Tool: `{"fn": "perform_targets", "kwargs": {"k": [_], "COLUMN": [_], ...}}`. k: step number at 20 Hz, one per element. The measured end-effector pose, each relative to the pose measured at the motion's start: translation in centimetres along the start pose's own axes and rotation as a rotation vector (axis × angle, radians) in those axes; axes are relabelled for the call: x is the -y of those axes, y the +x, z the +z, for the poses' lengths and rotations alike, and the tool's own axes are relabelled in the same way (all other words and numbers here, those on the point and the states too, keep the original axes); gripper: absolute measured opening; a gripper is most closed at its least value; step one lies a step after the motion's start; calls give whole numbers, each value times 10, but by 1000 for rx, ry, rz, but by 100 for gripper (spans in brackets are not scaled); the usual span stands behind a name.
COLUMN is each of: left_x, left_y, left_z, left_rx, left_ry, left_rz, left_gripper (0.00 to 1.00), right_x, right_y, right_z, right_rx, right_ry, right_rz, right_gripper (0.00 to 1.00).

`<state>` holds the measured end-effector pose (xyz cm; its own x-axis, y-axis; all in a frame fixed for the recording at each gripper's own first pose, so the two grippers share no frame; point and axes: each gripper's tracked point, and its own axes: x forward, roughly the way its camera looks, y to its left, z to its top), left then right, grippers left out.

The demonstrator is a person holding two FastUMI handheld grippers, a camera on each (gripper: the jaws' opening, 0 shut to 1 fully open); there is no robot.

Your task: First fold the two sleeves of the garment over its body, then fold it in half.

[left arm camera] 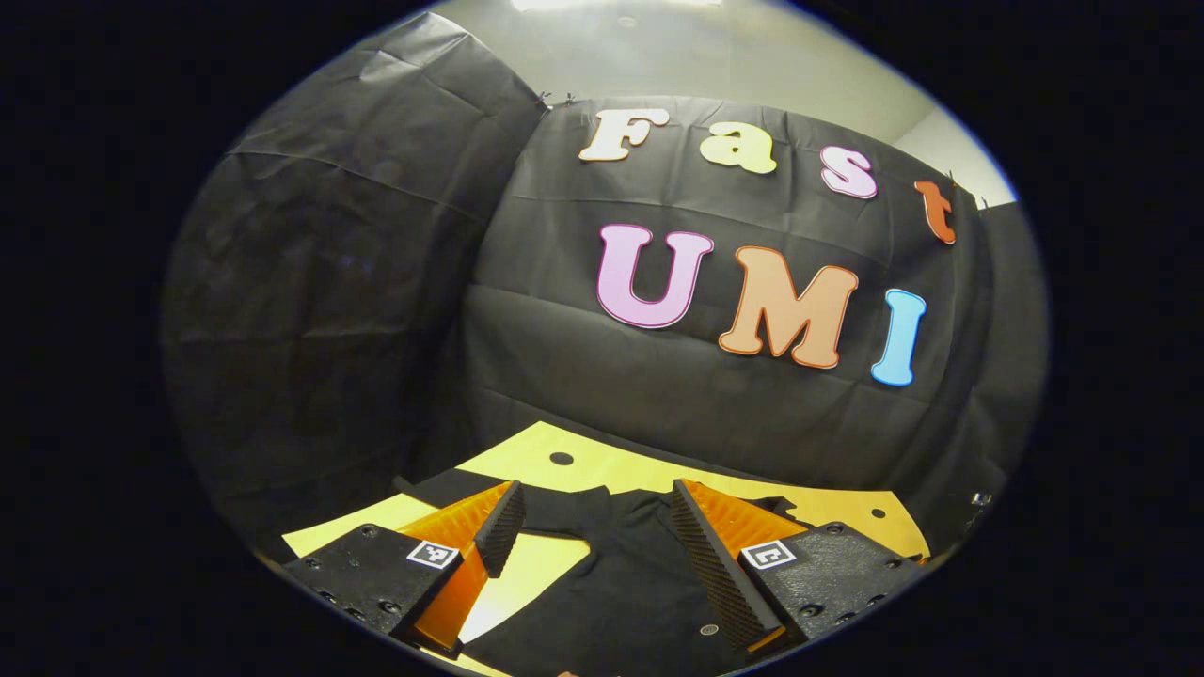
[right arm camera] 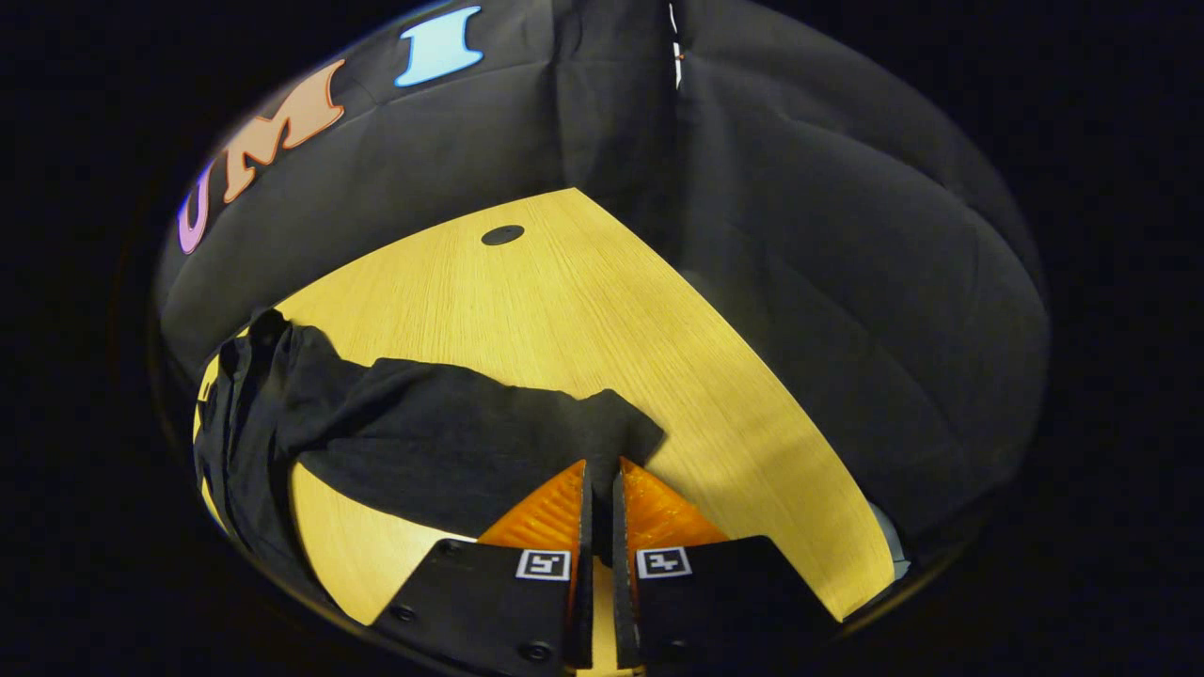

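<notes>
Our right gripper (right arm camera: 599, 480) pinches the sleeve (right arm camera: 489, 442) at lower centre; our left gripper (left arm camera: 593, 527) gapes wide over the shirt (left arm camera: 611, 592), lower frame, on the table (right arm camera: 583, 291).

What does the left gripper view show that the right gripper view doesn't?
Left gripper view: its hand-held gripper is open, fingers spread above the black garment, with a strip of pale ceiling over the cloth wall.

Right gripper view: its hand-held gripper is shut on a sleeve, which stretches from the bunched body at the left across a broad stretch of bare table.

Both: the black garment, the yellow wooden table with a dark round hole, and the black cloth wall.
</notes>
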<state>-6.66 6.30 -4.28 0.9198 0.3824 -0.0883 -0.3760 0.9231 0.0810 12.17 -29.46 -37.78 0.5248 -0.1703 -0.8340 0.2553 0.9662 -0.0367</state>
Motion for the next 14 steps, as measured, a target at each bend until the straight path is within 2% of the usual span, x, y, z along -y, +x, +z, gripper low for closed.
{"fn": "perform_targets", "kwargs": {"k": [2, 4, 7, 10, 14], "left_x": [-7, -14, -24, -30, -48], "left_y": [-3, -6, -9, -11, -15], "left_z": [-1, -2, -2, -5, -6], "left_rx": [-4, -5, -7, -13, -9], "left_ry": [-11, -12, -17, -33, -42], "left_rz": [10, 22, 36, 37, 47], "left_gripper": [93, 93, 93, 93, 92], "right_x": [-2, -14, -39, -96, -203], "right_y": [-2, -7, -27, -64, -121], "right_z": [1, 1, 15, 40, 69], "right_rx": [-22, -32, 51, 138, 251], "right_ry": [37, 57, 16, -18, -124], "right_rz": [22, 70, 96, 196, 340], "right_gripper": [6, 4, 3, 3, 3]}}
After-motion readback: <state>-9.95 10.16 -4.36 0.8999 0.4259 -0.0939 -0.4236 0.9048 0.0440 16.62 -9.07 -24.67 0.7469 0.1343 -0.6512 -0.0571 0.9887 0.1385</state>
